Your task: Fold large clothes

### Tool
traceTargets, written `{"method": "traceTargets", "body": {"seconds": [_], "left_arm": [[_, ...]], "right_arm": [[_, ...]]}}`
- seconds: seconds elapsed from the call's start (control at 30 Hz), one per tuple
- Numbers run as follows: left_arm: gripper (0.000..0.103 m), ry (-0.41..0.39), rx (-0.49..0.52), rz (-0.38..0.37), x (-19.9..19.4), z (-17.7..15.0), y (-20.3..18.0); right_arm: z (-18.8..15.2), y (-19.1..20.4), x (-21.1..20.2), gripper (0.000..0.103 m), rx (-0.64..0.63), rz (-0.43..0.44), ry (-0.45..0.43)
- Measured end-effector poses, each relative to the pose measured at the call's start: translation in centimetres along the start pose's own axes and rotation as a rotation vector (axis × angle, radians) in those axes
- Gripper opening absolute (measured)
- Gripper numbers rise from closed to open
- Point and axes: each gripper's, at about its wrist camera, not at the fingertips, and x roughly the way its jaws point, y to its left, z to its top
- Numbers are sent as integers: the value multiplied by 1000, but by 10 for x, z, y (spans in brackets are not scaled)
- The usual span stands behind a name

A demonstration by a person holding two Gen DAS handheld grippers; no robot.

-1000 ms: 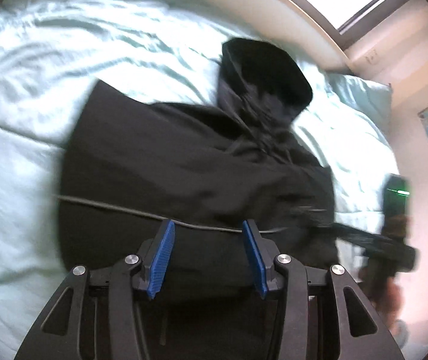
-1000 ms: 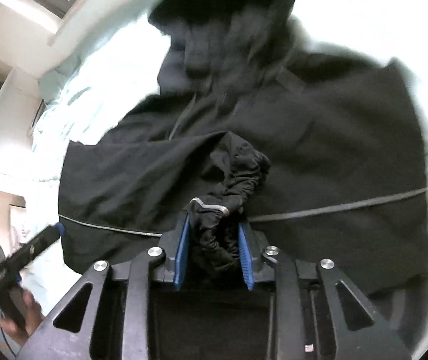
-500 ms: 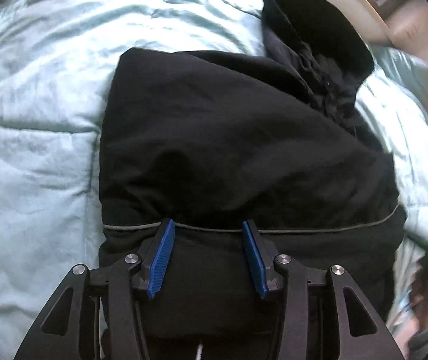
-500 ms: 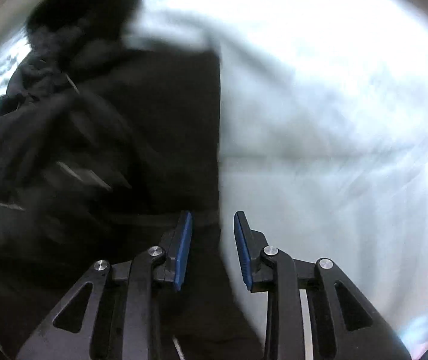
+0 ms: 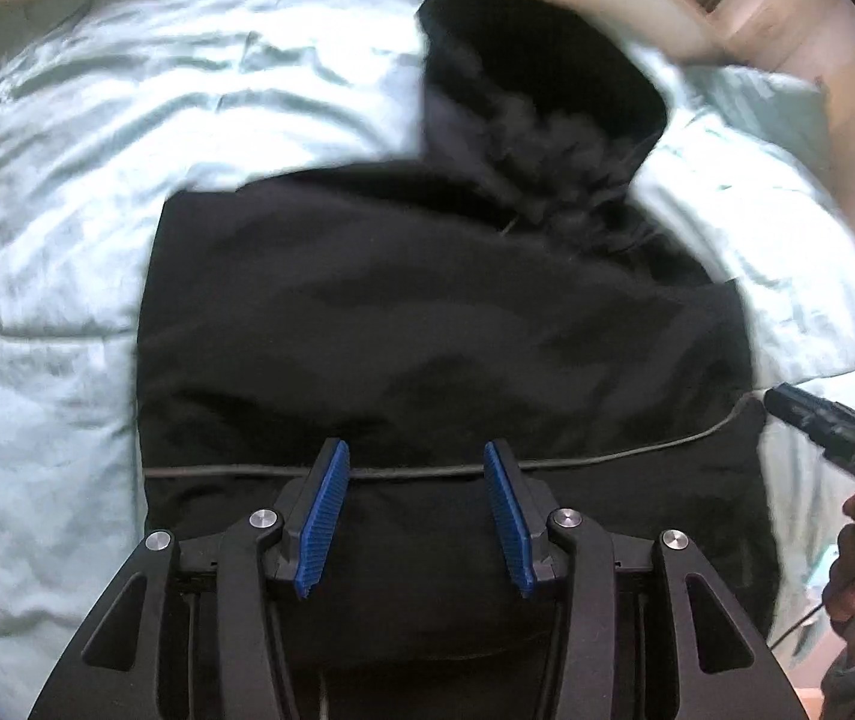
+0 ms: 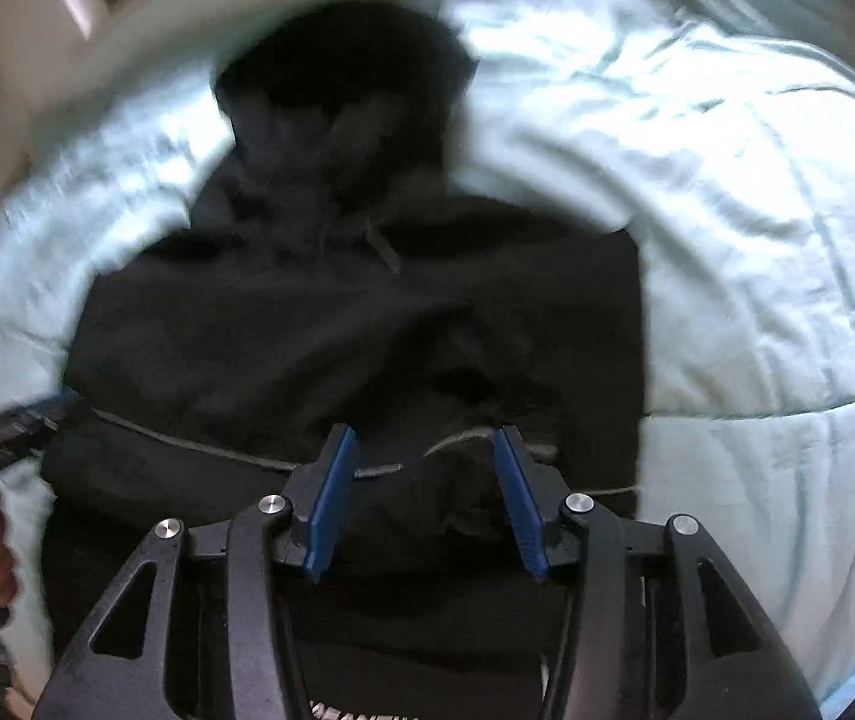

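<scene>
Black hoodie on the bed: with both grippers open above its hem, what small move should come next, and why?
Probably lower both grippers to pinch the hem. The black hoodie lies with sides folded in on the pale quilt, hood still extended; the left gripper and right gripper are open, holding nothing.

One black hooded jacket [image 5: 439, 324], one pale green quilt [image 5: 55, 192], one pillow [image 5: 769, 102], two grippers.

Only upside-down white lettering, unreadable, on black surface [image 6: 361, 711] at right view's bottom edge
</scene>
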Motion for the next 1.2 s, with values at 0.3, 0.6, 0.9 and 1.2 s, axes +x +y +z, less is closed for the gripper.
{"method": "traceTargets", "body": {"seconds": [0.3, 0.6, 0.9, 1.2], "left_arm": [[48, 23, -9, -46, 8, -2, 12], [48, -66, -149, 28, 7, 30, 39], [48, -66, -208, 19, 2, 34, 39], [48, -255, -52, -13, -46, 157, -24]], "right_arm": [[-13, -8, 38, 50, 3, -42, 114], [12, -17, 19, 52, 37, -38, 6], [-5, -59, 38, 55, 91, 92, 126], [126, -66, -24, 55, 34, 152, -152]]}}
